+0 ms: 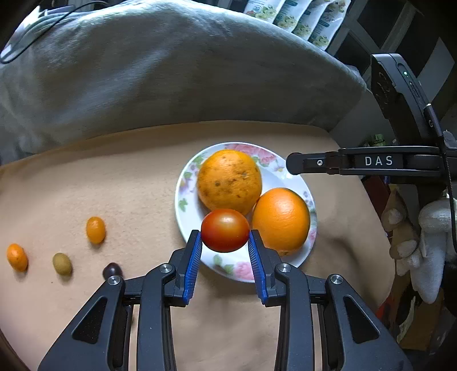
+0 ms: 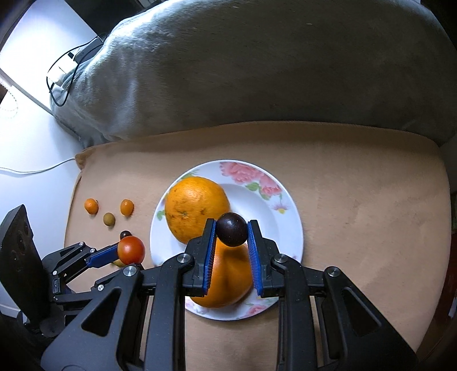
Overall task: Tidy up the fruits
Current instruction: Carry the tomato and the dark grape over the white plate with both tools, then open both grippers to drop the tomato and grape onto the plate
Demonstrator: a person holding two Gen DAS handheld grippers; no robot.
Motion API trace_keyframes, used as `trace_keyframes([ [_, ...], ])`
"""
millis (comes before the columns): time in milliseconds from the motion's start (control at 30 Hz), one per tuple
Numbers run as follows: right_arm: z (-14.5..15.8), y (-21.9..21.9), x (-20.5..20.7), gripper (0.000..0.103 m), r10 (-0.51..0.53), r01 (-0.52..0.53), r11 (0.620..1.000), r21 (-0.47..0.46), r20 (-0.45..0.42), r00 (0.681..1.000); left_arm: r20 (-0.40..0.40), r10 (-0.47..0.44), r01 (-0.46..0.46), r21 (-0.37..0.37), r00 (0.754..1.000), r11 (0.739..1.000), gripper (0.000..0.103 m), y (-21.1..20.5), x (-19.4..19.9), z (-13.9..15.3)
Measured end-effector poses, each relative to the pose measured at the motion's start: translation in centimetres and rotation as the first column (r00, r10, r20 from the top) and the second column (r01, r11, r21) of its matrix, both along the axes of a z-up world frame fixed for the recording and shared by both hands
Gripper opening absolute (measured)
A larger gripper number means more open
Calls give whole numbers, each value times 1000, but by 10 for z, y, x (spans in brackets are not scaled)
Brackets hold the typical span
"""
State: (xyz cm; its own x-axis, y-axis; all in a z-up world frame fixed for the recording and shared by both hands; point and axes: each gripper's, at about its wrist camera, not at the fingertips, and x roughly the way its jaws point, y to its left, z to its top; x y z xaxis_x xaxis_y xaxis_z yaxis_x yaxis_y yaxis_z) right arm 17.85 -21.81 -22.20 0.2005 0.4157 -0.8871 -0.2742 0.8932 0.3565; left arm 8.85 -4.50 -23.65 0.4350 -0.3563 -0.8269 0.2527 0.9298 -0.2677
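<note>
— Was there any writing to read?

— One word only: "DAS", in white capitals on the black body of the right gripper (image 1: 288, 163), seen side-on from the left wrist view.

— What about the packets (image 1: 297, 17) at the top edge of that view?

— They carried print and flower pictures, but the lettering was too small and blurred to make out.

— And the floral plate (image 2: 288, 228)?

— It bore painted roses, no words or numbers.

grey blanket (image 2: 257, 71), tan cushion (image 2: 357, 214), black cable (image 2: 61, 71), floral packets (image 1: 297, 17)
</note>
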Motion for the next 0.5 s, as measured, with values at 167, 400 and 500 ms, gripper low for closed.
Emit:
trace_keyframes([
  [167, -1, -3, 1, 23, -3, 3, 1000, 4, 0, 1000, -2, -16, 16, 5, 1000, 1000, 32, -8, 4, 1],
  [400, -2, -6, 4, 24, -2, 2, 1000, 17, -7, 1000, -7, -29, 29, 17, 1000, 999, 32, -15, 9, 1],
  [500, -1, -8, 4, 50, -8, 8, 1000, 21, -1, 1000, -8, -34, 34, 20, 999, 999, 32, -17, 10, 1],
])
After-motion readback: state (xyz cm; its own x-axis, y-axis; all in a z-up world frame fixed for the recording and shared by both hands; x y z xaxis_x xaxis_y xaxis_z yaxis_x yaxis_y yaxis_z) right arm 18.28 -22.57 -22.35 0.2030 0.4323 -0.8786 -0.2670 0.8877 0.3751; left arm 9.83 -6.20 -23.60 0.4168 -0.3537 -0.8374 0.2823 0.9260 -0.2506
